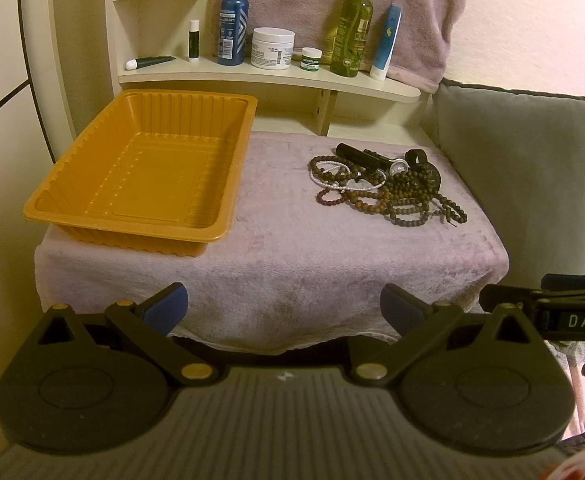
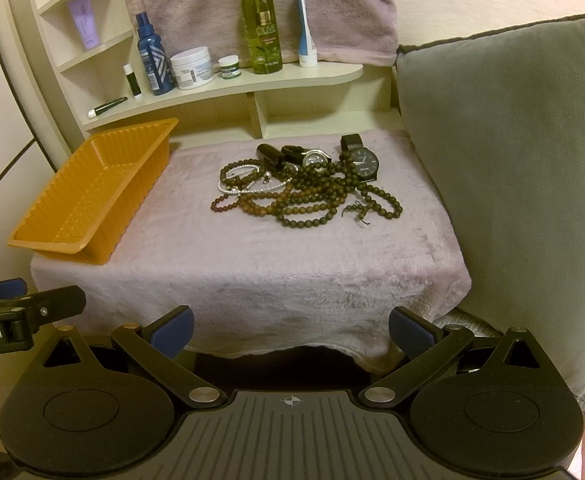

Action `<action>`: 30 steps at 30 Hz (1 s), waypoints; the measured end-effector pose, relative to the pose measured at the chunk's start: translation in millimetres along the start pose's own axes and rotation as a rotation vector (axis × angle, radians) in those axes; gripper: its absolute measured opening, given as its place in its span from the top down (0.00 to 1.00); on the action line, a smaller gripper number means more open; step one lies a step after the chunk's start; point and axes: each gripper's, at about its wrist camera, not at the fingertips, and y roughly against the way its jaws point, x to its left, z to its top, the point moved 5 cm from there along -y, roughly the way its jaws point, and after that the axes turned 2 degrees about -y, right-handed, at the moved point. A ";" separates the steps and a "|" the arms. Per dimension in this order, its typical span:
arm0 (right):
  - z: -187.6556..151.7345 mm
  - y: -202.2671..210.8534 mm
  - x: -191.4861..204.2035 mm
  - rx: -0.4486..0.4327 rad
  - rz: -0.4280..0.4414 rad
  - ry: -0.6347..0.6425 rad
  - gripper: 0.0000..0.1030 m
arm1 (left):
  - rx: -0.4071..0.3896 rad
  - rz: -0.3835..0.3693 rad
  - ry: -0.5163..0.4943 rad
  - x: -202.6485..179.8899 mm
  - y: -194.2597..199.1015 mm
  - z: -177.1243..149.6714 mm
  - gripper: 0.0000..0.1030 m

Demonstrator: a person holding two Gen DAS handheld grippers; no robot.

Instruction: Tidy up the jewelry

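Jewelry pile (image 2: pixel 304 184): I see it heaped on the right part of the towel-covered table (image 2: pixel 252 272), well apart from the tray; none sorted yet.
Orange tray (image 1: pixel 148 176): on the table's left side, nothing in it; I judge the task not started.
Left gripper (image 1: pixel 284 312): fingers spread wide, holding nothing, short of the table's near edge.
Bead strands (image 2: pixel 312 204): tangled; I cannot tell how many or where each ends.
Watches (image 2: pixel 362 160): two dials visible at the back of the pile; straps partly buried.
Right gripper (image 2: pixel 290 330): fingers spread wide, holding nothing.
Remaining: I judge every piece has yet to go to the tray.
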 end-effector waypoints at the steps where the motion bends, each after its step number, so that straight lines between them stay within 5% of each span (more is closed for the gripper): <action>1: 0.0 0.0 0.0 0.000 0.000 0.000 0.00 | 0.000 0.001 0.000 0.0 0.0 0.0 0.01; 30: 1.3 -0.1 -0.2 -0.001 0.001 0.000 0.00 | -0.001 -0.002 0.002 -5.9 0.2 1.1 0.01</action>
